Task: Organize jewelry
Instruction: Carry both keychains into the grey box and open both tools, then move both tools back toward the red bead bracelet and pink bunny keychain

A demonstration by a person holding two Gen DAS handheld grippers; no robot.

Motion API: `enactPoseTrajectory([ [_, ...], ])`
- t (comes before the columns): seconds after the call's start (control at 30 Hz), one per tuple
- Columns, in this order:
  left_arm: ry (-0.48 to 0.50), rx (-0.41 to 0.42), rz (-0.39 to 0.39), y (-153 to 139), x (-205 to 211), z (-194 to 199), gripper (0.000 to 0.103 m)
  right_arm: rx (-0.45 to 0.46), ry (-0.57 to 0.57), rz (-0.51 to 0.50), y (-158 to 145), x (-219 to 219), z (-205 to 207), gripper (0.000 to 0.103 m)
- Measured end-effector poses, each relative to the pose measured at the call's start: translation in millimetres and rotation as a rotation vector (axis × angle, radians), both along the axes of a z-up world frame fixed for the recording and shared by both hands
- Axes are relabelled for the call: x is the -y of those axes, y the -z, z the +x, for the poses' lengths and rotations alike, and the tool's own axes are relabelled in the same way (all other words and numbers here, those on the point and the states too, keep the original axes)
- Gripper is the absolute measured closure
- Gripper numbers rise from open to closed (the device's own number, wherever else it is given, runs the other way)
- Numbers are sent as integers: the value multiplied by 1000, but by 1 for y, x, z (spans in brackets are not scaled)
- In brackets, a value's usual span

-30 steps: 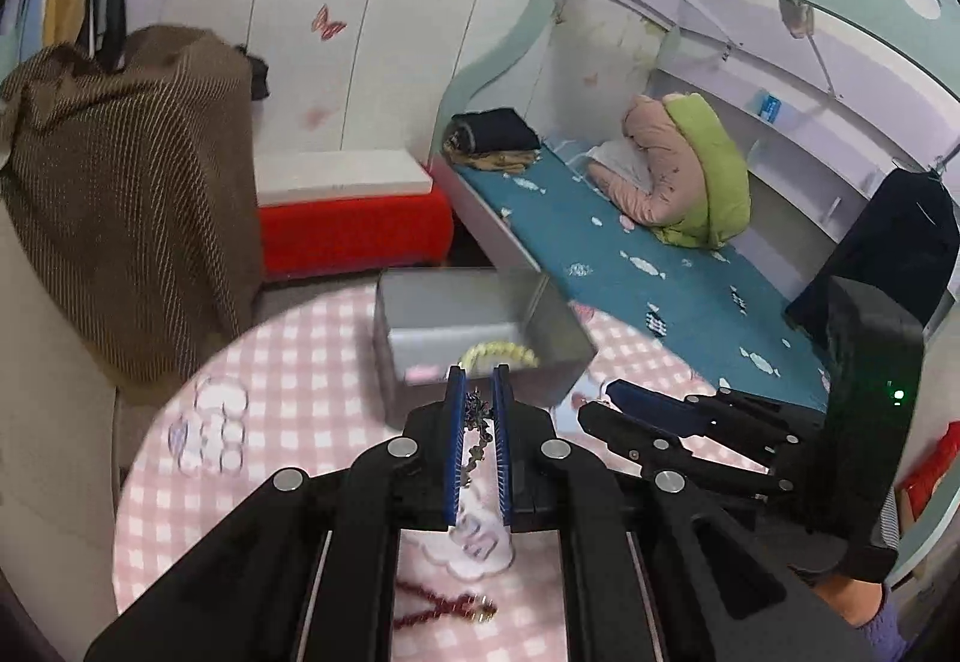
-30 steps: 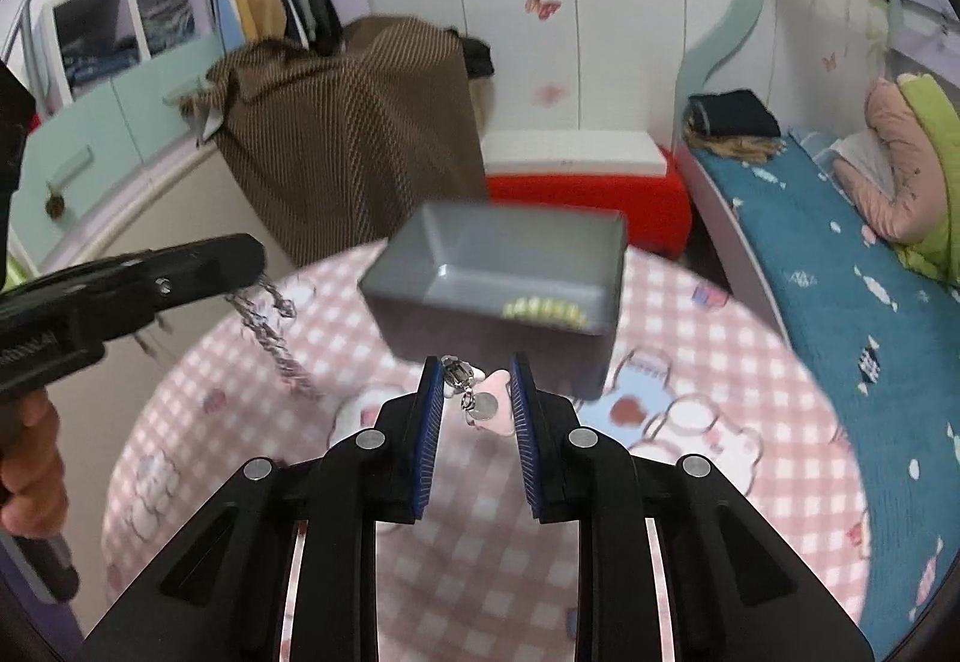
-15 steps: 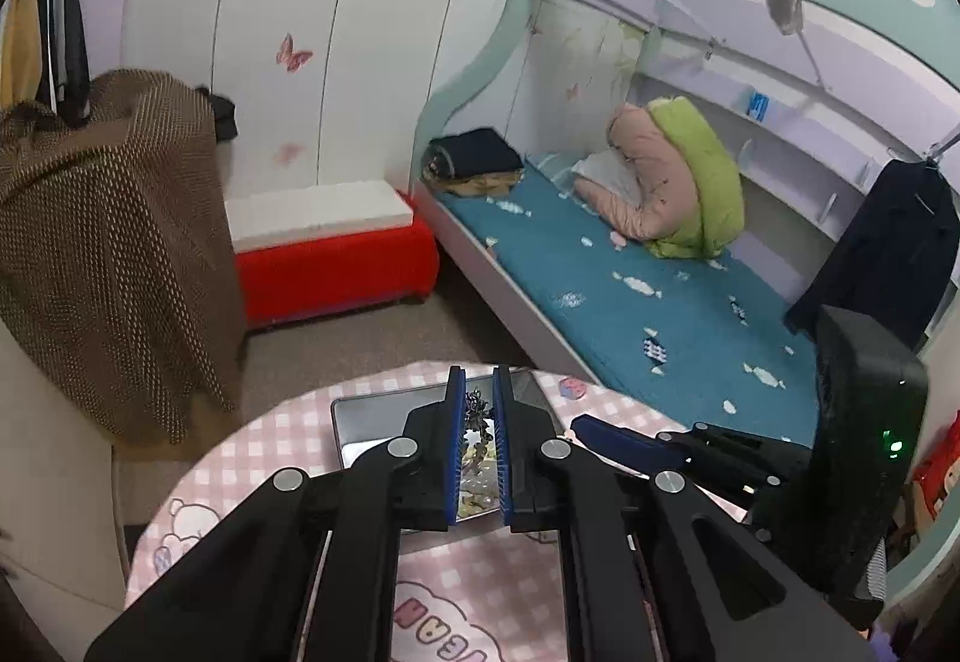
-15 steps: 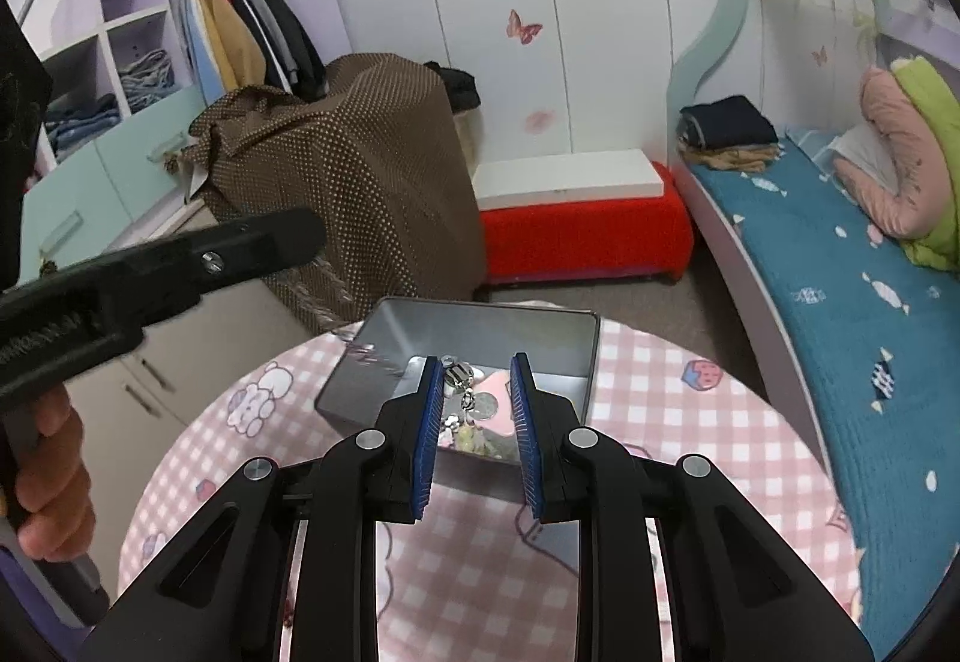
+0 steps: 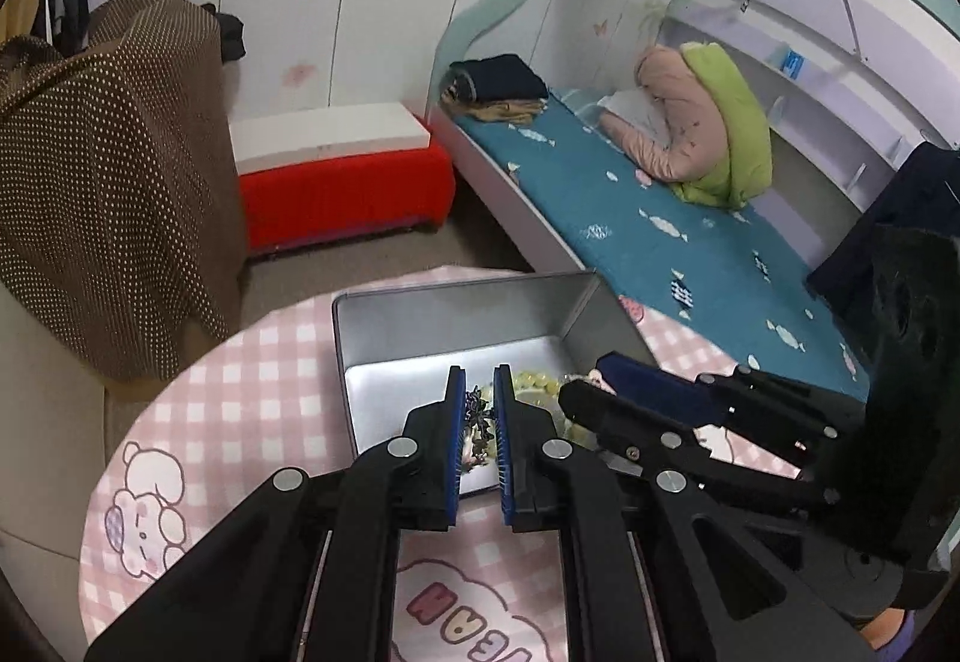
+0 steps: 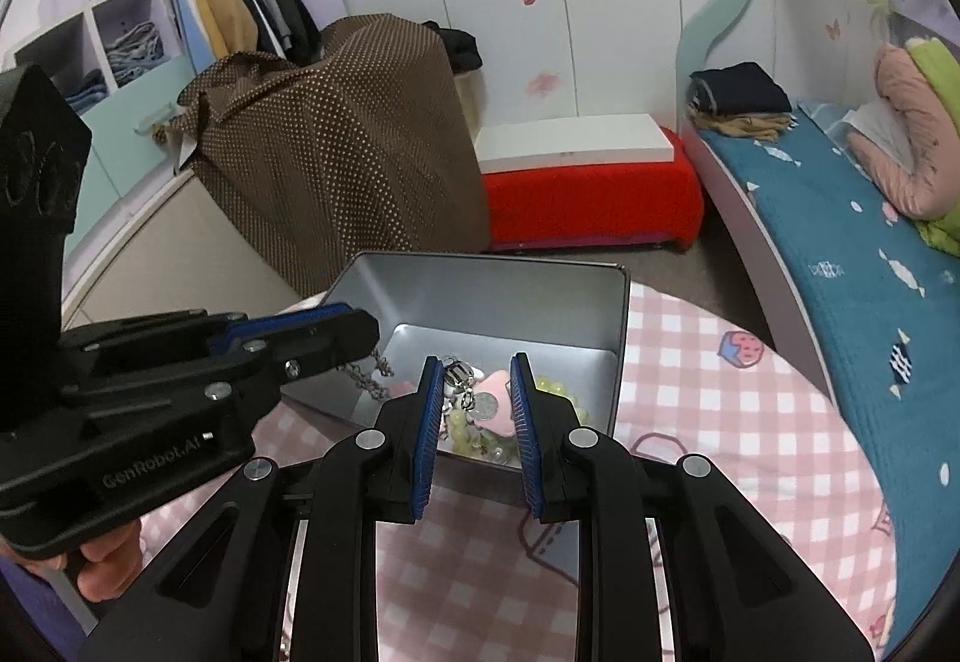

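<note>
Honestly, you're both over the tin box (image 6: 498, 296) on the tabletop (image 6: 732, 422): left tool (image 5: 479, 416) pinches a dark chain (image 5: 477, 422), right tool (image 6: 477, 392) grips a small charm piece (image 6: 459, 377). Lower them well inside before letting go, so nothing snags the rim or the beads (image 6: 558, 392).

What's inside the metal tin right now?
In the metal tin: a yellow-green bead bracelet, a pink piece and a chain hanging from the left gripper. The right gripper covers part of the floor, so anything under it is hidden.
</note>
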State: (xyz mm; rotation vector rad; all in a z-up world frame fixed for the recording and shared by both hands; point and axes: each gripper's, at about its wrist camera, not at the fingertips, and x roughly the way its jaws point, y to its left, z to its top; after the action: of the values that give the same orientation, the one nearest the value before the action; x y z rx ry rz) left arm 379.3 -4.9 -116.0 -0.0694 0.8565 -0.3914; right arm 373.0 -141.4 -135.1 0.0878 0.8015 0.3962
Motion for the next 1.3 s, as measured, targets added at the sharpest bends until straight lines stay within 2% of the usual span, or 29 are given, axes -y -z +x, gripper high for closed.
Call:
enactPoseTrajectory([
  [0.4, -15, -18, 1, 6, -3, -2, 93, -11, 8, 0, 6, 1, 1, 80],
  [0.47, -21, -16, 1, 5, -5, -5, 80, -13, 9, 3, 6, 1, 1, 79],
  [0.53, -26, -6, -3, 3, -8, -7, 74, -11, 8, 0, 5, 1, -1, 79],
  [0.63, -27, -2, -1, 0, -8, -10, 74, -13, 10, 1, 4, 2, -2, 78],
  [0.67, -26, -1, -9, -1, -9, -11, 70, -14, 9, 2, 4, 2, -3, 78],
  [0.7, -28, 1, -13, -2, -11, -13, 66, -15, 8, 2, 3, 2, -4, 76],
  [0.77, -41, 23, -17, -8, -14, -19, 57, -9, 18, -3, 0, 3, -7, 65],
  [0.83, -44, 40, -20, -13, -17, -25, 55, 8, 25, 5, -5, 5, -12, 61],
  [1.03, -55, 103, -24, -36, -30, -57, 47, 47, 13, 10, -26, 6, -37, 61],
  [1.3, -102, 143, 10, -40, -53, -106, 43, 74, -28, 1, -39, -3, -87, 58],
])
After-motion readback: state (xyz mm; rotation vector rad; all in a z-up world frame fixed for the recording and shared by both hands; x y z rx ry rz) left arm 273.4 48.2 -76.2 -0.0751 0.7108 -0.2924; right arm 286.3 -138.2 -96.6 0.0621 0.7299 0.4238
